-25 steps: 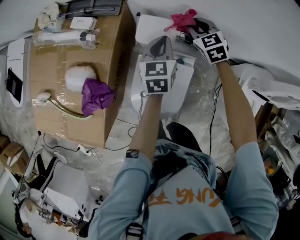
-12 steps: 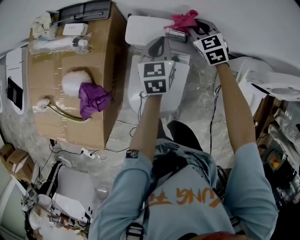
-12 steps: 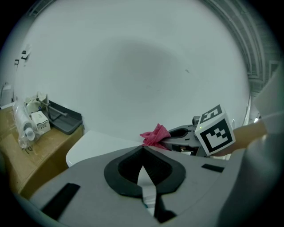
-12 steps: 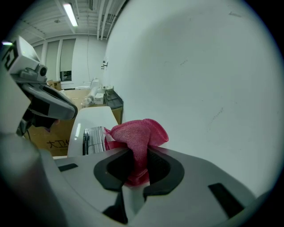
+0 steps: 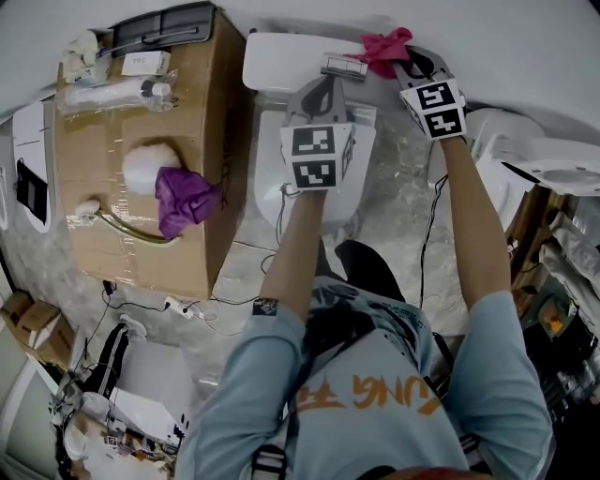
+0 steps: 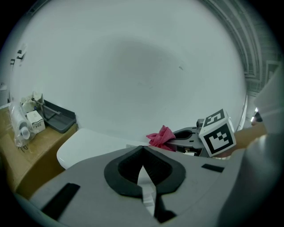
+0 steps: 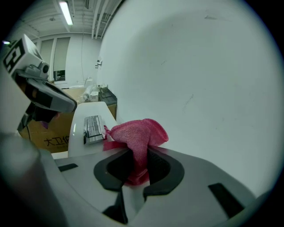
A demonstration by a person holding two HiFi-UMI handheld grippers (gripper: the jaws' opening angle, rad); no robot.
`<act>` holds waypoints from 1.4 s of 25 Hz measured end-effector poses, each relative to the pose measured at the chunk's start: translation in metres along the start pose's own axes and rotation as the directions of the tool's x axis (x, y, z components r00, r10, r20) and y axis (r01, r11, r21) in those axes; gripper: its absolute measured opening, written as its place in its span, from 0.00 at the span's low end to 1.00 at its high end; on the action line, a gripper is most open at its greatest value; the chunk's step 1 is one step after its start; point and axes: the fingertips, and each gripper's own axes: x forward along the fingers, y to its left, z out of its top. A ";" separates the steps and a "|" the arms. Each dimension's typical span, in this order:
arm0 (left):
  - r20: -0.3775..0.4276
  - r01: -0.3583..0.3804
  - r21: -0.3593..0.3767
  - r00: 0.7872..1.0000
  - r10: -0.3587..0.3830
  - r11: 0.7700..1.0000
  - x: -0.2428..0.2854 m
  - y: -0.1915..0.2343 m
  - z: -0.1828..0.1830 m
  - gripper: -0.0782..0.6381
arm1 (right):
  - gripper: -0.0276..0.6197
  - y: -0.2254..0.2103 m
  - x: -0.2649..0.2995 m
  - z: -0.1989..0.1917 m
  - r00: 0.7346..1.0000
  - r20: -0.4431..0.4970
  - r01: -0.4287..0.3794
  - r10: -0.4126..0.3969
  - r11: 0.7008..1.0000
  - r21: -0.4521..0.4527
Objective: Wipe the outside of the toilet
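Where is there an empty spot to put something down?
The tank lid is bare between the cardboard box and the flush button. The box top is bare nearer than the purple cloth. Its far end is crowded: bottle, black tray.

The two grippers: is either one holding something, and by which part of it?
The right gripper holds the pink cloth by a bunched fold; the rest puffs out past its jaws. The left gripper is shut on nothing.
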 end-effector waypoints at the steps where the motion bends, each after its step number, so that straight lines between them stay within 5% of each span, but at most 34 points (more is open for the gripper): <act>1: -0.001 0.003 0.000 1.000 -0.003 1.000 0.000 -0.002 -0.001 0.13 | 0.18 -0.002 -0.003 -0.003 1.000 -0.003 0.007 -0.007 1.000 0.006; 11: -0.012 0.048 0.020 0.999 -0.048 0.999 -0.003 -0.022 -0.004 0.13 | 0.18 -0.025 -0.034 -0.042 0.995 -0.034 0.098 -0.095 0.990 0.097; 21: -0.008 0.044 0.055 0.999 -0.044 0.998 -0.031 -0.007 -0.007 0.13 | 0.18 -0.028 -0.075 -0.073 0.982 -0.060 0.187 -0.177 0.939 0.290; 26: 0.011 -0.017 0.014 1.000 0.017 1.000 -0.050 0.025 -0.010 0.13 | 0.18 0.005 -0.086 -0.027 0.982 0.084 0.135 -0.171 0.936 0.325; 35: 0.037 -0.098 -0.021 0.994 0.099 0.995 -0.081 0.075 -0.007 0.13 | 0.18 0.096 -0.048 0.091 0.958 0.288 -0.088 0.016 0.967 0.238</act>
